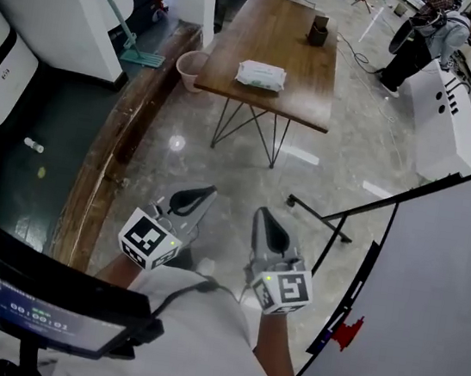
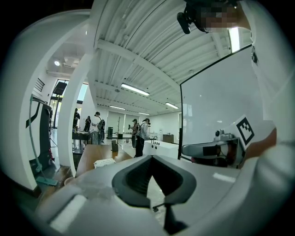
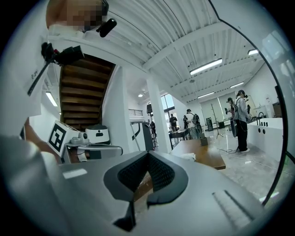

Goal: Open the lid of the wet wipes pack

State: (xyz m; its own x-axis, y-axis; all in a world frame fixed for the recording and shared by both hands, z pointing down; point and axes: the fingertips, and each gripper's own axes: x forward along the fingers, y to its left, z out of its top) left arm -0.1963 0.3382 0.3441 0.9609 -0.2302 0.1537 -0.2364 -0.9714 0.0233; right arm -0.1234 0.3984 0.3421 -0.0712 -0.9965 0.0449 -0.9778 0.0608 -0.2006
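The wet wipes pack (image 1: 260, 75), white with a pale green top, lies flat on a wooden table (image 1: 307, 80) across the room, well away from both grippers. It shows small in the left gripper view (image 2: 104, 162) and in the right gripper view (image 3: 188, 156). My left gripper (image 1: 209, 192) and right gripper (image 1: 262, 214) are held side by side over the marble floor, pointing toward the table. Each is shut with nothing between its jaws (image 2: 152, 159) (image 3: 147, 154).
A dark holder (image 1: 317, 33) stands at the table's far end and a pink bucket (image 1: 189, 69) beside its left legs. A black stand's feet (image 1: 318, 216) and a white panel (image 1: 440, 281) lie to the right, a raised wooden ledge (image 1: 111, 148) to the left. People stand by a white counter (image 1: 445, 117).
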